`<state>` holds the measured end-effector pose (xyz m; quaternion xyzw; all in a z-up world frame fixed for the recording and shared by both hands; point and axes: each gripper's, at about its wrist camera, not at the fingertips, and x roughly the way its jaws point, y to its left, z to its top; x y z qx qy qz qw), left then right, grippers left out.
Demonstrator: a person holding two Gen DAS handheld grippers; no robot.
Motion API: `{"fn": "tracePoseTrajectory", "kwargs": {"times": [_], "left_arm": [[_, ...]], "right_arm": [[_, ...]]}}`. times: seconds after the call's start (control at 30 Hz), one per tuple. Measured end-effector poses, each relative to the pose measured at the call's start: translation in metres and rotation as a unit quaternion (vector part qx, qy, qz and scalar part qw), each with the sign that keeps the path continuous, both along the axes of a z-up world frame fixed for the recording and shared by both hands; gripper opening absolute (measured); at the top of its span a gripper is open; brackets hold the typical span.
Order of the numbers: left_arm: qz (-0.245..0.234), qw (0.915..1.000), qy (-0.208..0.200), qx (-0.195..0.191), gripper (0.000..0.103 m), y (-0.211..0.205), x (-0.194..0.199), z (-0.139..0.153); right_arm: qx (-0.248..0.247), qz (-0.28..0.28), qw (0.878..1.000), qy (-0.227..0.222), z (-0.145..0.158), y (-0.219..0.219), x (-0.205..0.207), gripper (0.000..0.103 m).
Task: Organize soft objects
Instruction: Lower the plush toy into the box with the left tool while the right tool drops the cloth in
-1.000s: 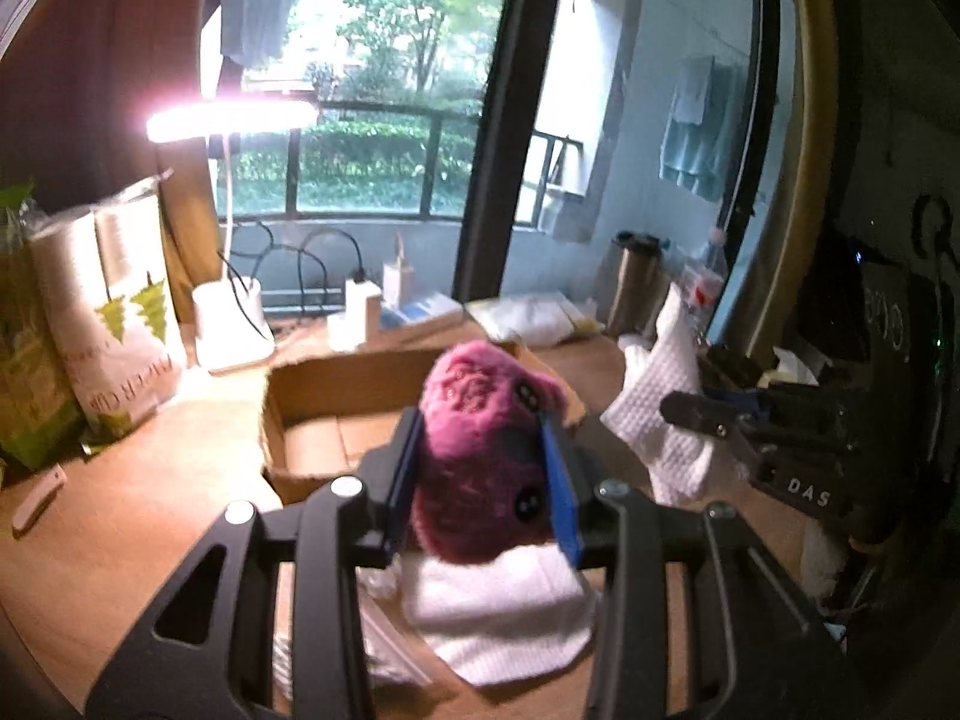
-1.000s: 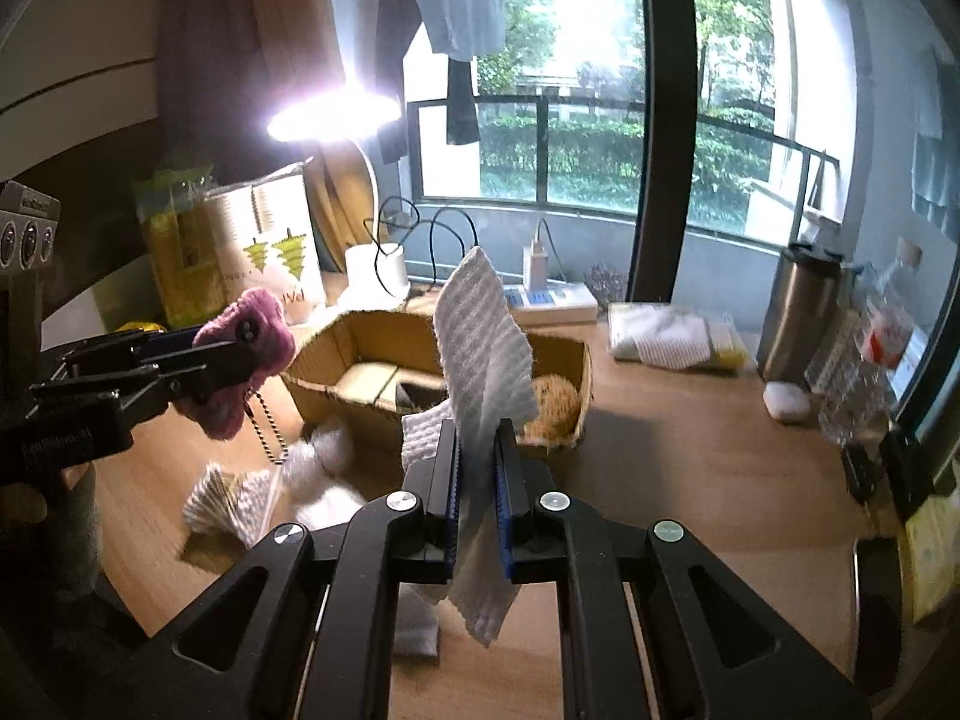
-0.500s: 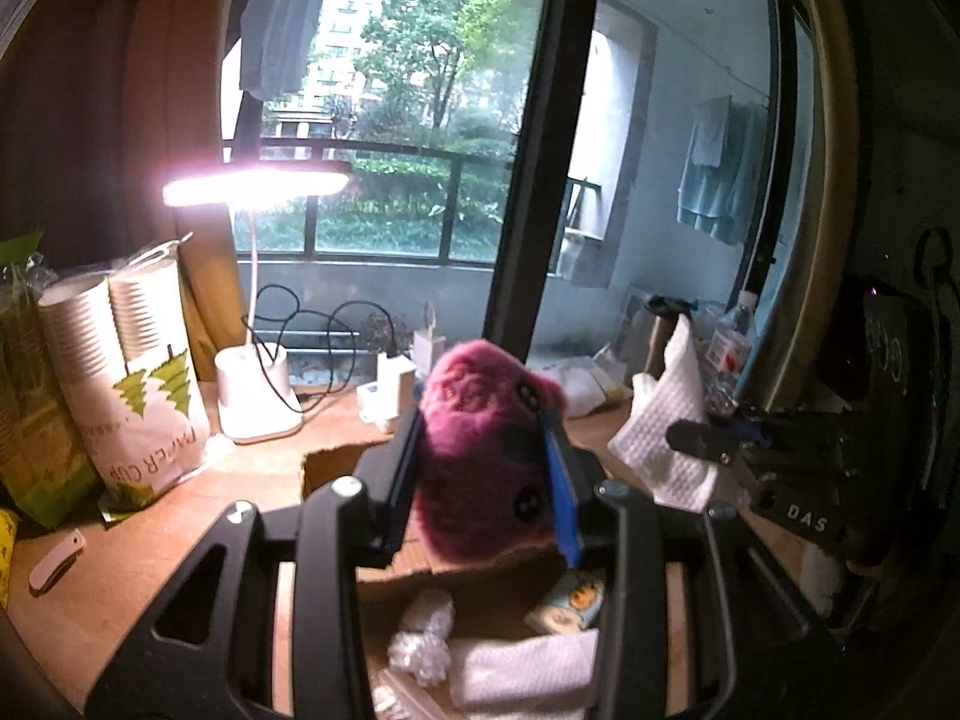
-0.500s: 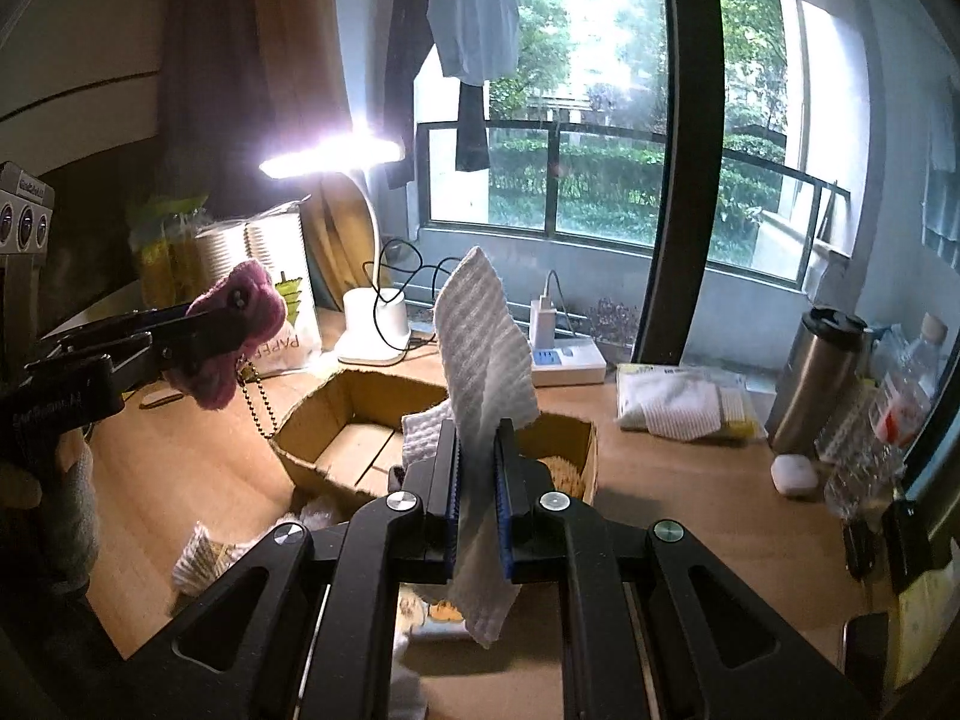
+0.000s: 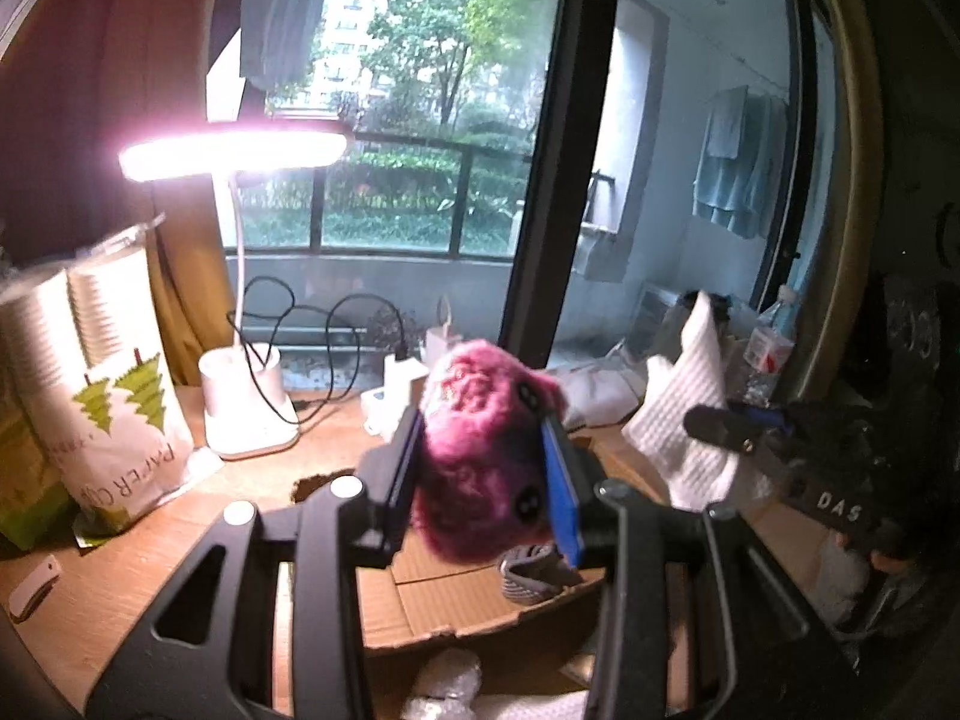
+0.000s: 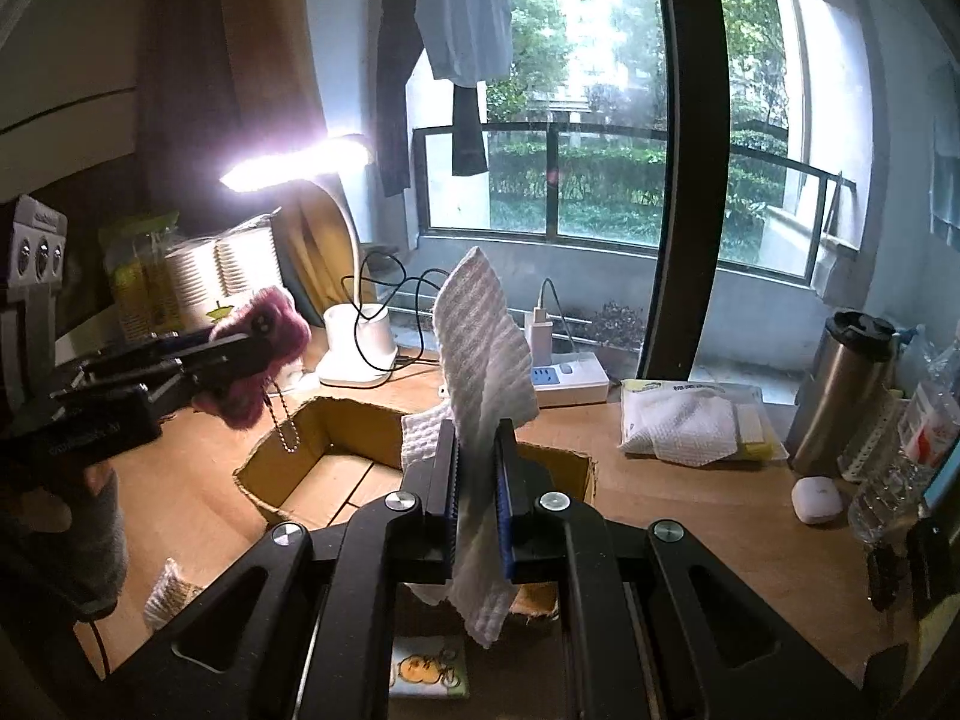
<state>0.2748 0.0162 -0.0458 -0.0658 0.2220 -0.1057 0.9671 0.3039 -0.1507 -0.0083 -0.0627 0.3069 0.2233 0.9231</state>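
Daylight pours through the window (image 6: pixel 600 120) behind the table (image 6: pixel 690 516), mild and greenish, while the desk lamp (image 5: pixel 234 153) burns to a blown-out pinkish-white bar — its glare halos the wall around it in both views. The corners fall into dark vignette. Fisheye bending curves the window frame (image 5: pixel 558 180) strongly. The right edge of the left wrist view is murky and soft; nearby black tool arms stay underexposed.

Wooden desk (image 6: pixel 690 516) at 6 o'clock, large window (image 6: pixel 600 120) with dark frame at 12 o'clock, green trees outside, balcony railing (image 6: pixel 600 138), lit white desk lamp (image 5: pixel 240 150) at 10 o'clock, brown curtain (image 5: pixel 90 90) at 9 o'clock, clothes (image 6: pixel 462 6) hanging at 12 o'clock
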Motion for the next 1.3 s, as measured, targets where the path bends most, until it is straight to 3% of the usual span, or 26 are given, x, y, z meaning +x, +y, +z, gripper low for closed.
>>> {"fn": "tracePoseTrajectory", "kwargs": {"times": [0.6, 0.73, 0.87, 1.3], "left_arm": [[0.001, 0.9942, 0.108, 0.001, 0.041, -0.013, 0.052, -0.064], [-0.003, 0.9947, 0.102, -0.007, 0.057, -0.011, 0.049, -0.062], [0.001, 0.9958, 0.092, -0.006, 0.061, -0.01, 0.041, -0.054], [0.015, 0.9974, 0.069, -0.016, 0.063, 0.002, 0.002, -0.031]], "right_arm": [[0.0, 0.001, 0.998, 0.069, -0.058, 0.005, 0.047, 0.011], [-0.014, 0.004, 0.996, 0.086, -0.069, 0.014, 0.048, 0.015], [-0.025, 0.006, 0.995, 0.095, -0.073, 0.017, 0.046, 0.039], [-0.015, -0.006, 0.998, 0.067, -0.042, 0.014, 0.014, 0.041]]}}
